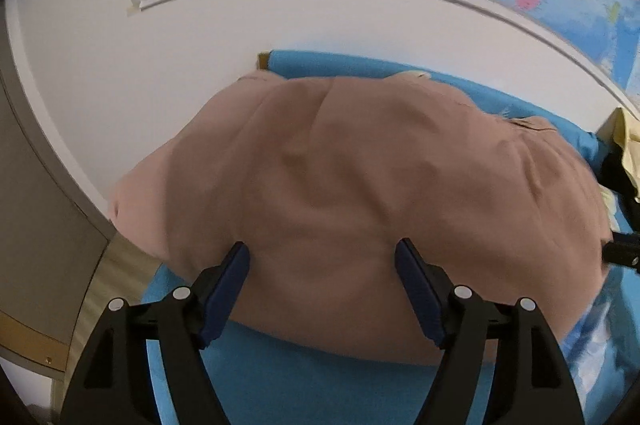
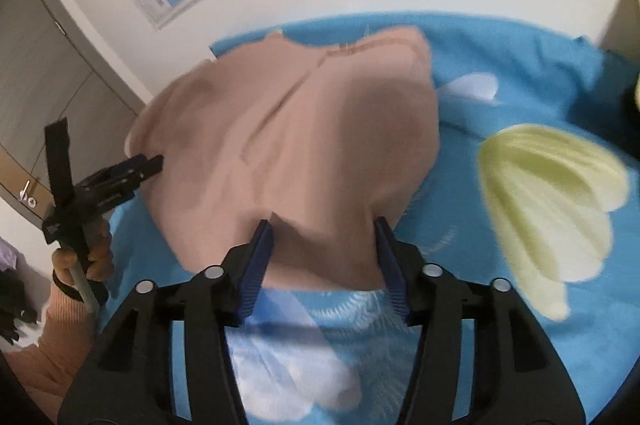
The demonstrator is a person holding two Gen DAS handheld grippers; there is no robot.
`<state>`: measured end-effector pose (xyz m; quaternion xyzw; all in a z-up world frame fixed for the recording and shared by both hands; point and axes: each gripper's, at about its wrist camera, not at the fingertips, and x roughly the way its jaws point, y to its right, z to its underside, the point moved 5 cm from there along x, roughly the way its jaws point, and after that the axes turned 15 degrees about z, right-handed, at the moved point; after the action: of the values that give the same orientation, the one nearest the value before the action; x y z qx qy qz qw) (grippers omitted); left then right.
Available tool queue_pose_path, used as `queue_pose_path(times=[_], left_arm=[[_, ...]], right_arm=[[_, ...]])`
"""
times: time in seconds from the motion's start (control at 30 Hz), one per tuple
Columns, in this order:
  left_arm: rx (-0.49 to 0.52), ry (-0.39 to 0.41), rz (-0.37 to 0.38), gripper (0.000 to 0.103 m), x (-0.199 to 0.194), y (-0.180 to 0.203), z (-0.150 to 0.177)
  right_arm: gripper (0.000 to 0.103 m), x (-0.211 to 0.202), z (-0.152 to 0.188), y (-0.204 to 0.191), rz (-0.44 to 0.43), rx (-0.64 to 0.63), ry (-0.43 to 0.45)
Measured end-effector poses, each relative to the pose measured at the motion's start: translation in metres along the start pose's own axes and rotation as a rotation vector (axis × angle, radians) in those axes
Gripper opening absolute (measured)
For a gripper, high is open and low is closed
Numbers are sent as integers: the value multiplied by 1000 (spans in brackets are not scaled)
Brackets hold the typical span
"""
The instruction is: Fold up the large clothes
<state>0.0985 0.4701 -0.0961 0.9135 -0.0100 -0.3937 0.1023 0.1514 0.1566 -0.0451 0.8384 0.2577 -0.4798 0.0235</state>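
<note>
One fold looks done. Both grippers, left and right, have open fingers over the garment. Next, grab an edge again.

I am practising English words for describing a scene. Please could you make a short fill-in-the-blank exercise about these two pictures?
1. The garment being folded has a pale ____ colour.
2. It lies on a sheet whose main colour is ____.
3. The jaws of the left gripper and the right gripper stand ____, gripping nothing.
4. On the wall behind hangs a coloured ____.

Missing words: pink; blue; open; map
</note>
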Motion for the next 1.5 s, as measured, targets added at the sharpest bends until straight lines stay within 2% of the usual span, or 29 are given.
queue_pose_path(times=[0.1, 0.13, 0.2, 0.3, 0.37, 0.53, 0.63, 0.9, 1.17, 1.5], left_arm=[[37, 29, -10, 84, -14, 20, 4], [51, 43, -15, 90, -19, 26, 6], [69, 69, -20, 96, -33, 39, 9], [63, 90, -23, 96, -44, 56, 12], [48, 99, -19, 96, -49, 64, 13], [37, 127, -42, 96, -62, 80, 22], [30, 115, -52, 96, -64, 90, 28], [4, 107, -61, 96, -67, 107, 43], [12, 127, -106, 96, -77, 119, 50], [3, 133, -107, 96, -85, 126, 56]], right_arm=[[60, -28, -3, 2, 6, 3, 87], [64, -38, -3, 0, 7, -7, 119], [70, -48, -1, -4, 15, -37, 159], [77, -52, 5, -21, 21, -88, 176], [79, -52, 10, -28, 29, -115, 188], [95, -51, 19, -43, 56, -155, 201], [98, -56, 23, -47, 70, -163, 226], [97, -66, 35, -53, 83, -184, 236], [97, -73, 41, -55, 98, -192, 260], [97, -75, 51, -56, 83, -190, 248]])
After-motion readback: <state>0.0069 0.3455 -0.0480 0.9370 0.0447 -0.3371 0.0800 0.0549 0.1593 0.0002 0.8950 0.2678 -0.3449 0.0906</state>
